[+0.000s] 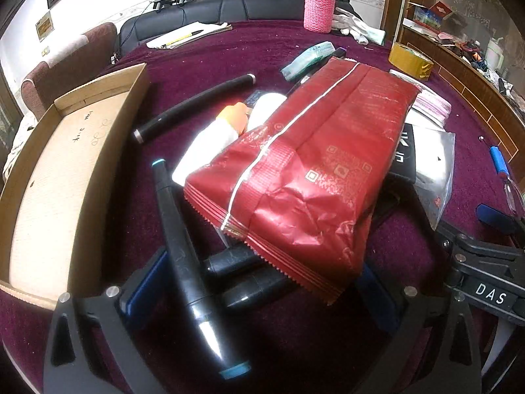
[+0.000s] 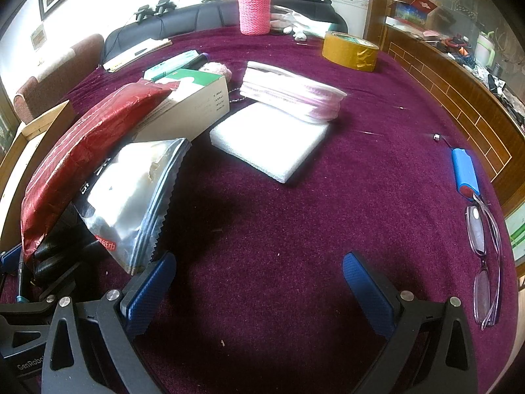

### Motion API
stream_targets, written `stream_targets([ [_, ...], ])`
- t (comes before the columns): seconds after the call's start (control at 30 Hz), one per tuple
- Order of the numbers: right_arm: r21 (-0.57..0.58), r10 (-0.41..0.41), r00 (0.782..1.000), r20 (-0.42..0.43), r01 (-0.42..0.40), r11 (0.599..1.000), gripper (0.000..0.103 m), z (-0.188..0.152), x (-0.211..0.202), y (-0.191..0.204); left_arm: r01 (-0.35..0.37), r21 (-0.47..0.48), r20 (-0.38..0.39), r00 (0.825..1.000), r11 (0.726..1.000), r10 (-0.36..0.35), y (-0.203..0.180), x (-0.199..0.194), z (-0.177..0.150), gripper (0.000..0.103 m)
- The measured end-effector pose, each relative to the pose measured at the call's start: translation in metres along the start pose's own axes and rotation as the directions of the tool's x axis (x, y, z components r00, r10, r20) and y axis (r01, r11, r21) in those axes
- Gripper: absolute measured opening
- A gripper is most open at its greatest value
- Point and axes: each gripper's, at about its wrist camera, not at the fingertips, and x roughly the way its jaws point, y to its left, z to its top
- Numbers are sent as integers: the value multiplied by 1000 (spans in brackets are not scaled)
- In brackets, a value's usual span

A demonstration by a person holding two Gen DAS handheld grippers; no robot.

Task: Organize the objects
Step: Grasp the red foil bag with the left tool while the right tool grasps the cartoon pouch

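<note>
My left gripper [image 1: 261,289] stands open low over a pile on the purple cloth. Between its blue pads [image 1: 144,282] lie a black marker with teal ends [image 1: 183,246], two more dark markers partly hidden, and the near corner of a red foil packet [image 1: 311,164]. Beyond are a white tube with an orange cap [image 1: 213,134] and another black marker [image 1: 193,105]. An open cardboard box [image 1: 49,180] sits to the left. My right gripper [image 2: 259,292] is open over bare cloth, right of the red packet [image 2: 82,151] and a clear bag of tissue [image 2: 131,197].
A white carton [image 2: 193,98], a foam pad [image 2: 272,138] and a pink pouch [image 2: 292,95] lie mid-table. Tape roll [image 2: 351,51] and pink knitted flask [image 2: 255,10] stand at the back. A blue battery pack [image 2: 464,170] and glasses [image 2: 485,262] lie near the right edge.
</note>
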Motion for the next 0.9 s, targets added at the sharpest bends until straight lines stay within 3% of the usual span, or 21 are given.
stream_targets([
  [0.43, 3, 8, 1000, 4, -8, 1000, 103, -1, -1, 1, 0, -1, 0, 1000, 1000, 0, 1, 3, -1, 103],
  [0.6, 104, 75, 989, 130, -89, 991, 102, -7, -25, -28, 13, 23, 2, 1000, 1000, -13, 7, -4, -4, 103],
  [0.7, 164, 73, 985, 158, -99, 981, 102, -10, -30, -42, -2, 35, 7, 1000, 999, 2, 13, -13, -6, 103],
  [0.9, 224, 110, 977, 181, -150, 963, 102, -7, -31, -55, 94, 137, 114, 987, 986, -110, 32, -67, -8, 103],
])
